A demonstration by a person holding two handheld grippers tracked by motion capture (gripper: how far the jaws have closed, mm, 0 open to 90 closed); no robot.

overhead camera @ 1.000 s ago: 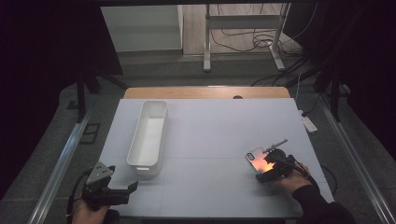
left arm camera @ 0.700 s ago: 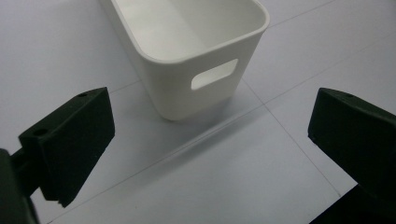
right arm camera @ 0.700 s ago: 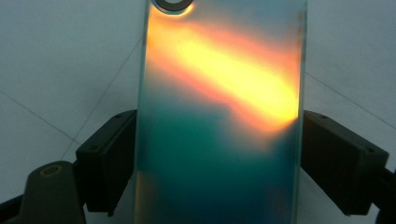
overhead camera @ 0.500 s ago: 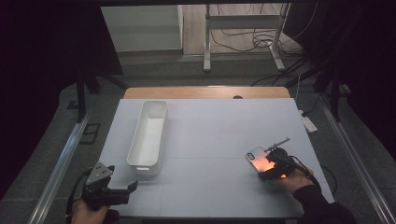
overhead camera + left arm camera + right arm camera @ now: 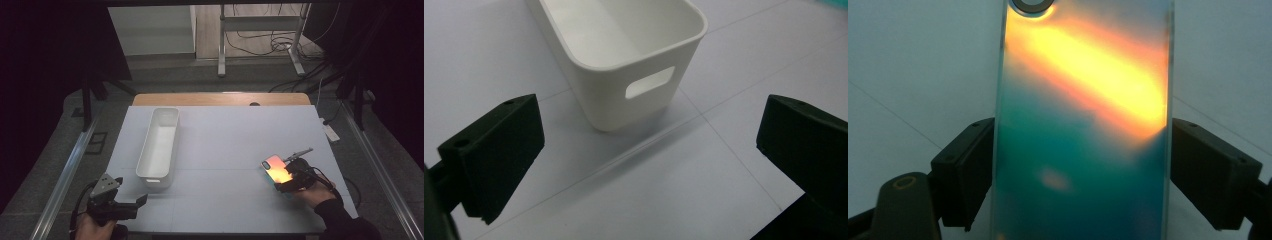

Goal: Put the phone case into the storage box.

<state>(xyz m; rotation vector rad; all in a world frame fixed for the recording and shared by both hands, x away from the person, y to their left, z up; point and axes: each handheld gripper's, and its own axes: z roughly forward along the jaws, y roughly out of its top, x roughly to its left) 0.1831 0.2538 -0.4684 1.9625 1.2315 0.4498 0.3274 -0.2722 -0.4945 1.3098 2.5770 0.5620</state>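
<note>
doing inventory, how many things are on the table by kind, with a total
white bin: 1
iridescent phone case: 1
total: 2

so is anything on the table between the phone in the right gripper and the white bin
Nothing visible. The right gripper has just closed on the iridescent phone, its jaws against both long edges. Between it and the white bin lies only bare table. The left gripper sits nearer the person, open.

We see a white bin [image 5: 160,145] lying lengthwise on the left of the pale table [image 5: 230,135]. Beyond the far edge, cables [image 5: 265,37] trail across the floor.
</note>
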